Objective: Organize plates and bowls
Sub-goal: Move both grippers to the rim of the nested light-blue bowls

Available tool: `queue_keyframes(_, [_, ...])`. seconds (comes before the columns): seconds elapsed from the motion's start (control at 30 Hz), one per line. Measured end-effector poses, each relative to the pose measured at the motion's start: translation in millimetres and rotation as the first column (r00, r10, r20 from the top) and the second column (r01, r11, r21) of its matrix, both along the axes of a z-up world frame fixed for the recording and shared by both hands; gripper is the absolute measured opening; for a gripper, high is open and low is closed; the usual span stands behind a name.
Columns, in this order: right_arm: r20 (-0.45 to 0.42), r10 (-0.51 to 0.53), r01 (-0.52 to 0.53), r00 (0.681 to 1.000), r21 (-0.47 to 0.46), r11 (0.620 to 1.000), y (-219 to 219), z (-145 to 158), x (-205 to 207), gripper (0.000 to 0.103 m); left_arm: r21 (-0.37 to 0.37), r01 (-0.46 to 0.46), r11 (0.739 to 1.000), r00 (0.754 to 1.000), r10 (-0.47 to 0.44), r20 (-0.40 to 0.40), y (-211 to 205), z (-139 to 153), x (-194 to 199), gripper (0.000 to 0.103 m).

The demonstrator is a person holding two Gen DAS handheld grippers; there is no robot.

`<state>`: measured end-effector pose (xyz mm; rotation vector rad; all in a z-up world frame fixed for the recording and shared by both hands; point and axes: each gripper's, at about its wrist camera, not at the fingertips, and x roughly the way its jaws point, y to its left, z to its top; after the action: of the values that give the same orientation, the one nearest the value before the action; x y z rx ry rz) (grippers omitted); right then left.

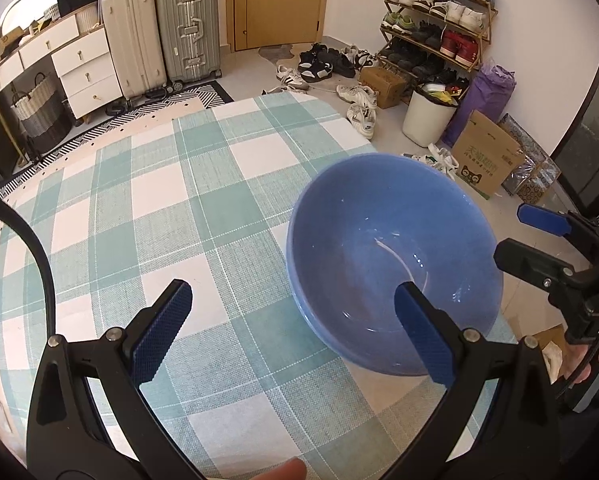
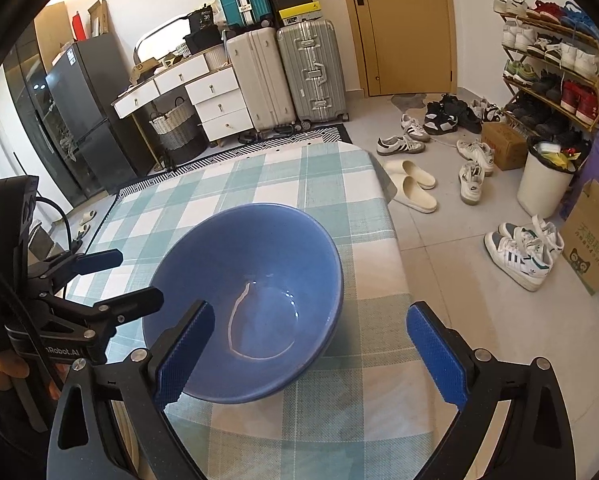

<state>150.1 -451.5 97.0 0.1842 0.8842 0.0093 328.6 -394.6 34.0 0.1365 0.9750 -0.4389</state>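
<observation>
A blue bowl (image 1: 379, 248) sits upright and empty on the checked tablecloth (image 1: 159, 200), near the table's right edge; a second blue rim shows under it, so it seems stacked on another bowl. It also shows in the right wrist view (image 2: 255, 280). My left gripper (image 1: 293, 328) is open, its right finger (image 1: 423, 336) over the bowl's near rim, its left finger over the cloth. My right gripper (image 2: 311, 352) is open, its left finger (image 2: 183, 356) over the bowl's near rim. Each gripper shows in the other's view: the right (image 1: 531, 236), the left (image 2: 111, 280).
The tablecloth (image 2: 259, 176) covers the table, whose right edge drops to a tiled floor with scattered shoes (image 2: 519, 252), a white bin (image 2: 543, 184) and a cardboard box (image 1: 487, 156). Suitcases (image 2: 287, 80) and drawers (image 2: 215, 100) stand at the back.
</observation>
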Motion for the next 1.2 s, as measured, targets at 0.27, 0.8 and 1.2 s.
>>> queue_keyframes(0.27, [-0.016,0.005,-0.005,1.000,-0.006,1.000,2.5,-11.2,10.4,0.098,0.011,0.001,1.000,1.000,-0.001,-0.022,-7.0,-15.6,9.6,0.100])
queue_keyframes(0.8, [-0.049,0.007,-0.006,0.999,0.026,1.000,-6.5,-32.1,20.9,0.098,0.038,0.006,0.999,0.998,-0.003,-0.059,-19.0,-41.9,24.1,0.100])
queue_keyframes(1.2, [-0.069,0.016,-0.013,0.998,0.052,0.999,-5.5,-43.1,30.2,0.098,0.045,0.006,0.999,0.996,-0.002,-0.085,-21.4,-56.5,33.1,0.100])
